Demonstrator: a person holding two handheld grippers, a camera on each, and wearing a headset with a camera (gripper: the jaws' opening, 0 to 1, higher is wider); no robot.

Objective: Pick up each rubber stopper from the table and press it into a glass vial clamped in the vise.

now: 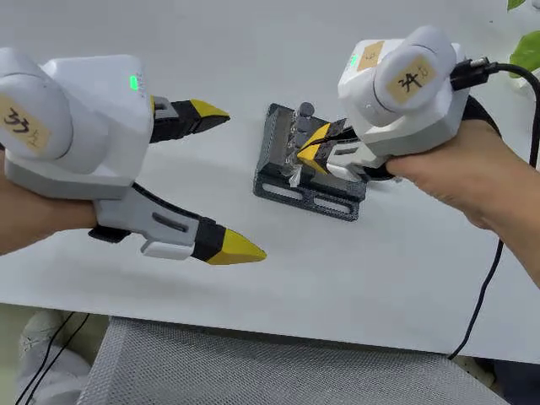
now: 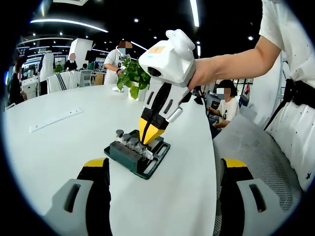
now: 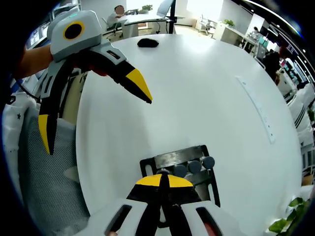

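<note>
A dark vise [image 1: 287, 187] stands on the white table and holds a row of glass vials. Three vials carry grey rubber stoppers [image 3: 195, 166], one of them showing as a grey stopper [image 1: 305, 110] at the far end of the row. My right gripper [image 1: 310, 148] is shut, its yellow tips pressed down on the nearest vial [image 1: 292, 169]; anything between the tips is hidden. From the left gripper view, the right gripper [image 2: 149, 133] points down onto the vise [image 2: 129, 158]. My left gripper [image 1: 228, 179] hovers open left of the vise, holding nothing.
A cable [image 1: 494, 270] runs off the table's right side near a plant [image 1: 527, 46]. A grey mesh seat [image 1: 253, 363] lies below the near table edge. Farther out on the table are a white strip [image 3: 256, 105] and a small black object [image 3: 147, 43]. People sit in the background.
</note>
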